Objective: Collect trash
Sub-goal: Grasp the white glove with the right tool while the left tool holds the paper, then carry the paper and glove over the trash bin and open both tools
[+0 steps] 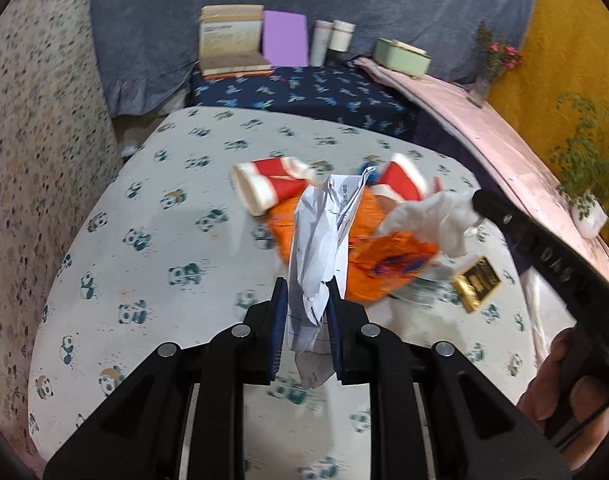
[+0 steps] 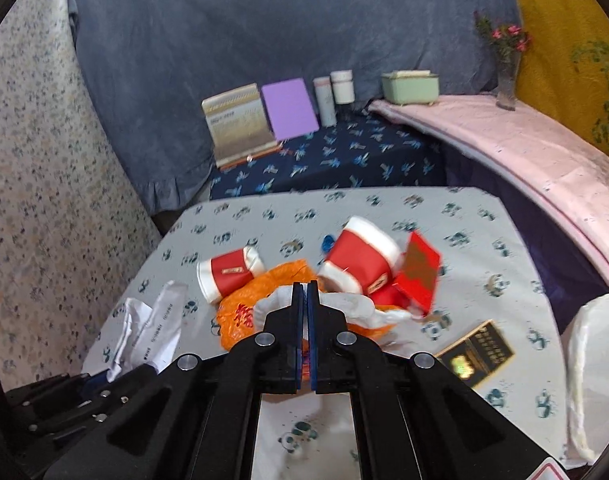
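My left gripper clamps crumpled white paper; only the right wrist view shows my right gripper, jaws clenched on a soft white bag over glossy orange plastic.

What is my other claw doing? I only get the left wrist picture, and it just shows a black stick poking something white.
Observer: The right claw is shut on that white glove, just above the orange bag.
Operator: My left claw has the crumpled paper. Is anything hiding by the big red cup?
Observer: Yes, a flat red packet stands tilted just to the right of that cup.
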Demonstrator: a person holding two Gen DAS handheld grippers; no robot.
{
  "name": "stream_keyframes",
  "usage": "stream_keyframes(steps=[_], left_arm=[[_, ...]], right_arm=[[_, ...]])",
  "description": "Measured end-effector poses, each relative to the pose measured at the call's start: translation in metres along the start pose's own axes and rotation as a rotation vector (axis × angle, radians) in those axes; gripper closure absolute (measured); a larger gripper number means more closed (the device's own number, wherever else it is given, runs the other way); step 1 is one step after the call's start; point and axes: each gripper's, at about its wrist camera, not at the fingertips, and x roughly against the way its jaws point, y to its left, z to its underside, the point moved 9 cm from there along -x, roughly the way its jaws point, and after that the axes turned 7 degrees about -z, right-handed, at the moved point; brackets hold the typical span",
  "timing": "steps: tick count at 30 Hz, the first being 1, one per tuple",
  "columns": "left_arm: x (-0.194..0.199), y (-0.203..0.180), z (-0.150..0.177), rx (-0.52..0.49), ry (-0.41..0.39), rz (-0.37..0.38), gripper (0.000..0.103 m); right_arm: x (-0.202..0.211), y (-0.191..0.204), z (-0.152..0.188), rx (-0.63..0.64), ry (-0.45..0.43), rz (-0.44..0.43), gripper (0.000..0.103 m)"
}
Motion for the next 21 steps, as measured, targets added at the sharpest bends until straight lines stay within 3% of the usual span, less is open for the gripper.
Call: stream_keyframes(steps=[9,21], left_arm=[[0.031,-0.084,0.011,-0.134,-0.038,0.081,0.085],[0.046,-0.199,0.040,-0.320,-0.036,0.176,0.085]], right_arm=[[0.087,-0.068,-0.012,-0.068,-0.126,0.096,0.101],[0.172,-0.178,0.014,-0.197,-0.199,0.261,0.101]])
